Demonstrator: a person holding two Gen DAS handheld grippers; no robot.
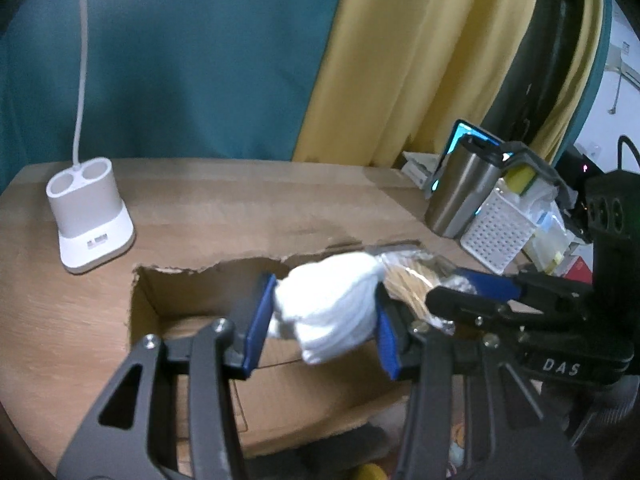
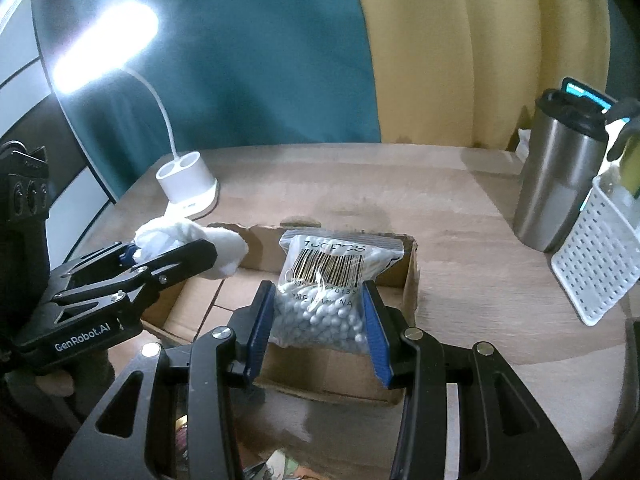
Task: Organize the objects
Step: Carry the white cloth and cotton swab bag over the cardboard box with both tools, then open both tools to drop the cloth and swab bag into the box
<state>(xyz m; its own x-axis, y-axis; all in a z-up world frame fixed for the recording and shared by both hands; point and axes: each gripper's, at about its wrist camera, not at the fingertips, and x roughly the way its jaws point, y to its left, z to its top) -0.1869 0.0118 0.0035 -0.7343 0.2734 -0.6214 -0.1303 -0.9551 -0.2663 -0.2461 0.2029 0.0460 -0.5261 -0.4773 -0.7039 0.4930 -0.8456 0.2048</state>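
Observation:
A rolled white cloth bundle [image 1: 332, 308] sits between the blue pads of my left gripper [image 1: 322, 294], which is shut on it above an open cardboard box [image 1: 160, 300]. In the right wrist view that bundle [image 2: 192, 236] and the left gripper [image 2: 176, 254] hang over the box's left edge. My right gripper [image 2: 320, 296] is shut on a clear bag of cotton swabs [image 2: 328, 276] with a barcode, held over the box [image 2: 408, 276]. From the left wrist view the swab bag [image 1: 404, 280] and right gripper [image 1: 452, 286] lie just right of the bundle.
A white lamp base [image 1: 90, 216] [image 2: 188, 184] stands on the wooden table [image 1: 240, 200] at the left, its head [image 2: 104, 48] lit. At the right are a steel tumbler [image 1: 460, 196] [image 2: 560, 184] and a white perforated basket [image 1: 496, 232] [image 2: 592, 264]. Teal and yellow curtains hang behind.

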